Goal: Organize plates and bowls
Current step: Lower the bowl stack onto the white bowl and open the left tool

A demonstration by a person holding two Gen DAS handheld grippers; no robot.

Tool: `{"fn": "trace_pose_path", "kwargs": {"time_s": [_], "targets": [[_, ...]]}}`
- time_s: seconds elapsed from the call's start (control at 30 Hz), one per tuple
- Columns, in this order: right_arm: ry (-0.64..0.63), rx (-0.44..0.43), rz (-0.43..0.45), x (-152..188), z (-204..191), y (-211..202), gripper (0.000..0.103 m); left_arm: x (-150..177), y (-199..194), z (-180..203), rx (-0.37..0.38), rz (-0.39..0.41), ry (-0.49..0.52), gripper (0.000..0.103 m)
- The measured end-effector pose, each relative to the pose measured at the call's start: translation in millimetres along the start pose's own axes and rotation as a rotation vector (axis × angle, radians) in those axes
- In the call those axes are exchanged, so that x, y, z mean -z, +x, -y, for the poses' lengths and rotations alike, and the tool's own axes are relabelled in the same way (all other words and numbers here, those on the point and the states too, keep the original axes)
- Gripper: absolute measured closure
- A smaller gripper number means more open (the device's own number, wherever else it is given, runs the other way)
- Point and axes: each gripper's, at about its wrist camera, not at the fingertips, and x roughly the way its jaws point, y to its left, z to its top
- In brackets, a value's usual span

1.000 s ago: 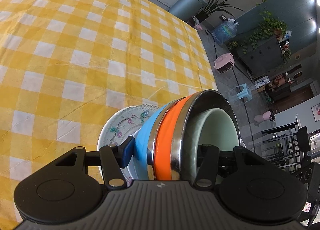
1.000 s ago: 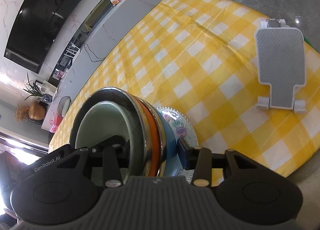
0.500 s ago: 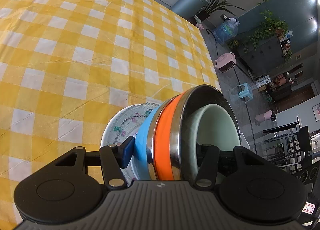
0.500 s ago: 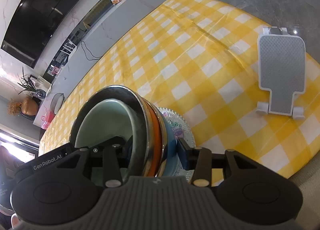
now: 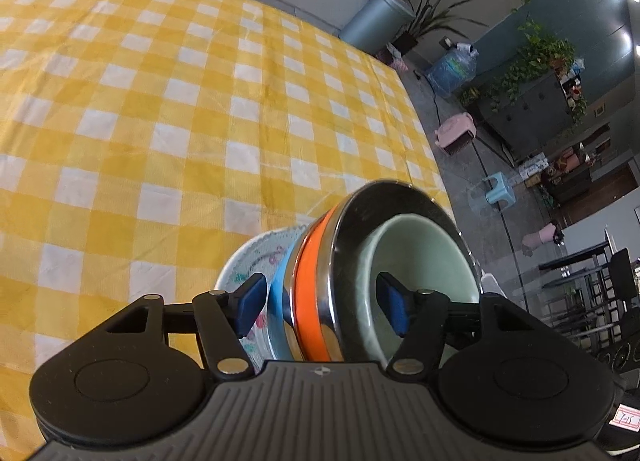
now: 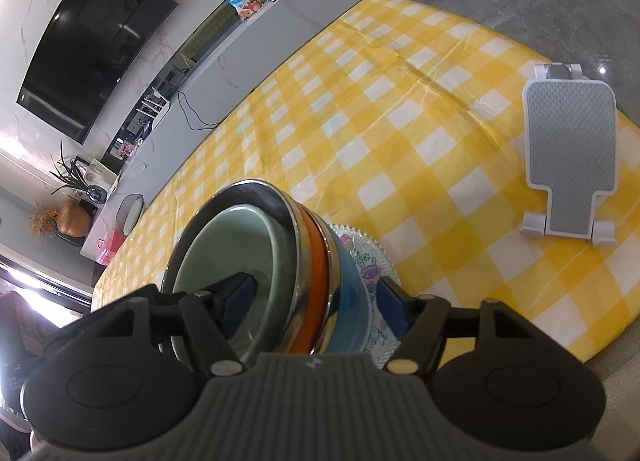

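Note:
A stack of nested bowls stands on a patterned white plate (image 5: pixel 256 257) near the table's front edge: a pale green bowl (image 5: pixel 424 277) inside a steel bowl (image 5: pixel 356 221), then an orange band (image 5: pixel 316 293) and a blue bowl (image 5: pixel 278 293). My left gripper (image 5: pixel 322 307) straddles the stack's rim with a gap between its blue pads and the bowls. My right gripper (image 6: pixel 316 305) straddles the other side of the stack (image 6: pixel 280 261), one pad inside the green bowl (image 6: pixel 232 253), one outside by the plate (image 6: pixel 368 261), with gaps showing.
The yellow and white checked tablecloth (image 5: pixel 160 101) covers the table. A grey and white phone stand (image 6: pixel 568 153) lies near the table's right edge. The table edge drops to the floor on the right in the left wrist view.
Both grippers' jaws have widened away from the bowl stack. The cameras have pulled back and tilted a little; the stack stays on the plate.

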Motion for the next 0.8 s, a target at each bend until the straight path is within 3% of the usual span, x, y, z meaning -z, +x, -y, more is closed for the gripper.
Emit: {"fn": "trace_pose_path", "kwargs": {"time_s": [0.2,0.53,0.8], "targets": [[-0.013,-0.015,0.047,0.5,-0.5,-8.8,0.024,0.8,-21.5,11.7,-0.008,0.073,0.057,0.028],[-0.129,0.055,0.116,1.2,-31.1,-46.4,0.017,20.8,-89.8,40.5,-0.133,0.255,0.295,0.027],[-0.338,0.115,0.214,44.2,-68.2,-96.6,0.013,60.2,-134.5,54.3,-0.208,0.355,0.465,0.027]]}}
